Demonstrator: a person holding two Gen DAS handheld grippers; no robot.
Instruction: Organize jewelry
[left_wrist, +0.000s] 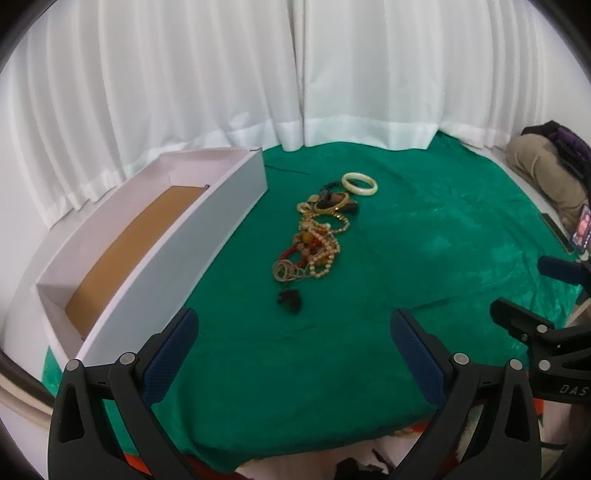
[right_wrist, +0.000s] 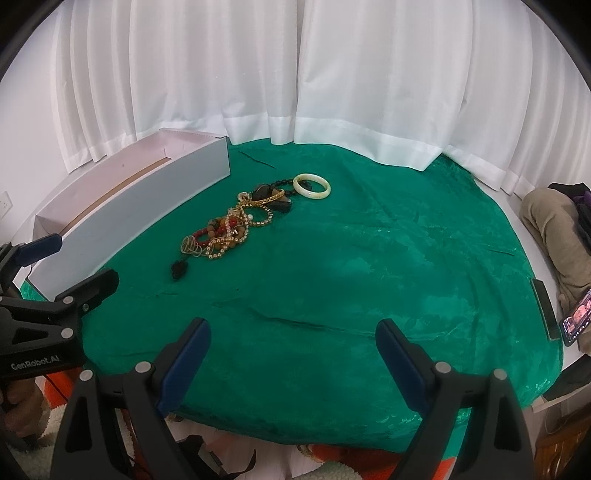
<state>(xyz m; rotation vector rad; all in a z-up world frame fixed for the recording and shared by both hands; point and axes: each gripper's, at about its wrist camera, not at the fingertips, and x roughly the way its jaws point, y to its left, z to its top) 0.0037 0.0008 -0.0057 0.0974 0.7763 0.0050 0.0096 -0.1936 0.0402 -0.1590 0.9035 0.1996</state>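
Left tool and right tool both spread wide, holding nothing, low over the near edge of the green cloth. Jewelry pile lies mid-cloth, well ahead of both, with a cream bangle at its far end. White box sits left of the pile, apart from it.
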